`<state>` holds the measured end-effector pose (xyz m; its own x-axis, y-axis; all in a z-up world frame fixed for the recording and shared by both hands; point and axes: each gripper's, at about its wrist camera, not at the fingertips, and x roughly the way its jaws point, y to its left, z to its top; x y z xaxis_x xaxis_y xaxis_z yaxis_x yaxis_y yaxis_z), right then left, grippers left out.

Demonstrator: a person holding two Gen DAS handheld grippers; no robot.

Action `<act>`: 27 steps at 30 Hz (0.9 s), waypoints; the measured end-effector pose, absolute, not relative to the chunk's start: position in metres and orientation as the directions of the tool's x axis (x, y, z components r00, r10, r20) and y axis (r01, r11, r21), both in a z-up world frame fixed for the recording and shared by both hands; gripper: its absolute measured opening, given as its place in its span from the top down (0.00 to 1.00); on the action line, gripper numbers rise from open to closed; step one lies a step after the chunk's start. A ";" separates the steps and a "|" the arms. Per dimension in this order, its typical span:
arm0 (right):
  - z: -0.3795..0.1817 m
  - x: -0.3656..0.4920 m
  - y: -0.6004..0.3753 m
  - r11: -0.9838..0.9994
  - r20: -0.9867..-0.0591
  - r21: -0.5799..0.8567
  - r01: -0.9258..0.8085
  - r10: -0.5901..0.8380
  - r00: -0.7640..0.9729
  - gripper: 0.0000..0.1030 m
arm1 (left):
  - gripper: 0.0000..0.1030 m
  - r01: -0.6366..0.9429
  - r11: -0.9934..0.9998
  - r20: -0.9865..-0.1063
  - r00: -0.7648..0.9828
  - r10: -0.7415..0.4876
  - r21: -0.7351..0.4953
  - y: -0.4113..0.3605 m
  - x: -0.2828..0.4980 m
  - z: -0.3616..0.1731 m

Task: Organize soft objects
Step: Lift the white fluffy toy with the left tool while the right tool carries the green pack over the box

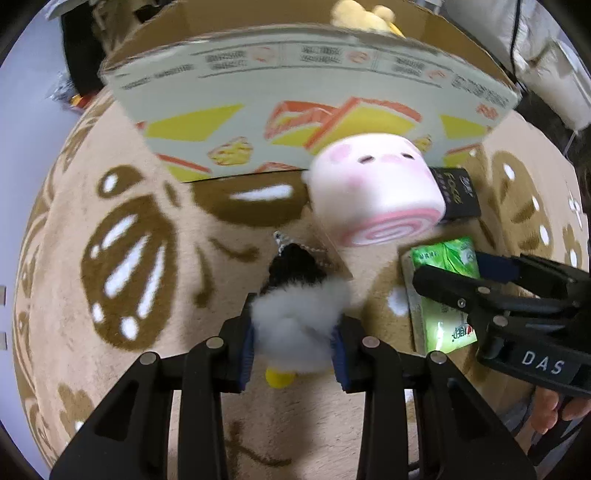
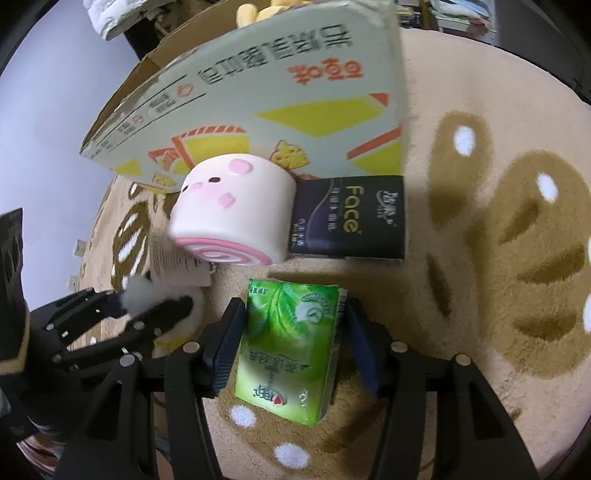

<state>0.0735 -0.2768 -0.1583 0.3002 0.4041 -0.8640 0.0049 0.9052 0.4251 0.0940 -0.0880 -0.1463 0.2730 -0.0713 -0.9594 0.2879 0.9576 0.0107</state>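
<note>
My left gripper (image 1: 295, 332) is shut on a fluffy white plush with a black head and a yellow foot (image 1: 299, 317), held just over the rug. My right gripper (image 2: 291, 343) is shut on a green tissue pack (image 2: 288, 343) that lies on the rug, with its pads against the pack's long sides. In the left wrist view the right gripper (image 1: 476, 277) and the green pack (image 1: 443, 295) show at the right. In the right wrist view the left gripper (image 2: 147, 310) shows at the lower left with white fluff between its fingers. A pink roll-cake plush (image 2: 232, 210) lies against the box.
A printed cardboard box (image 1: 295, 103) stands open just beyond, with a yellow plush (image 1: 362, 14) inside. A black "Face" tissue pack (image 2: 347, 218) lies beside the roll plush. A paper tag (image 2: 177, 258) lies under the roll plush. A beige rug with brown patches (image 2: 498, 240) covers the floor.
</note>
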 end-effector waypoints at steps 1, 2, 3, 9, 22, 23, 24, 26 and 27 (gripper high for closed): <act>-0.157 0.073 -0.276 0.907 -0.864 0.421 -0.004 0.402 0.304 0.46 | 0.68 0.275 0.961 -0.957 0.281 -0.074 0.007 -0.083 0.092 -0.143; -0.156 0.072 -0.273 0.909 -0.861 0.417 -0.014 0.400 0.313 0.47 | 0.68 0.266 0.964 -0.954 0.290 -0.076 0.004 -0.080 0.090 -0.137; -0.153 0.071 -0.274 0.912 -0.859 0.410 -0.023 0.395 0.325 0.49 | 0.68 0.257 0.966 -0.949 0.305 -0.078 0.003 -0.077 0.089 -0.133; -0.119 0.059 -0.277 0.924 -0.810 0.374 -0.083 0.369 0.457 0.51 | 0.68 0.246 0.968 -0.884 0.461 -0.080 0.041 -0.061 0.060 -0.094; -0.029 0.024 -0.299 0.934 -0.538 0.330 -0.137 0.305 0.785 0.51 | 0.68 0.161 0.974 -0.634 0.773 -0.024 0.159 -0.067 0.048 -0.022; -0.024 0.024 -0.298 0.934 -0.518 0.327 -0.144 0.304 0.799 0.51 | 0.68 0.158 0.976 -0.626 0.779 -0.030 0.149 -0.066 0.051 -0.019; -0.019 0.023 -0.299 0.933 -0.497 0.327 -0.153 0.307 0.811 0.51 | 0.68 0.158 0.977 -0.614 0.788 -0.037 0.144 -0.065 0.053 -0.014; -0.012 0.023 -0.297 0.934 -0.477 0.317 -0.162 0.305 0.825 0.51 | 0.68 0.155 0.977 -0.593 0.804 -0.038 0.148 -0.065 0.059 -0.006; -0.009 0.024 -0.296 0.936 -0.465 0.309 -0.167 0.302 0.832 0.51 | 0.68 0.155 0.977 -0.579 0.814 -0.044 0.144 -0.064 0.063 0.000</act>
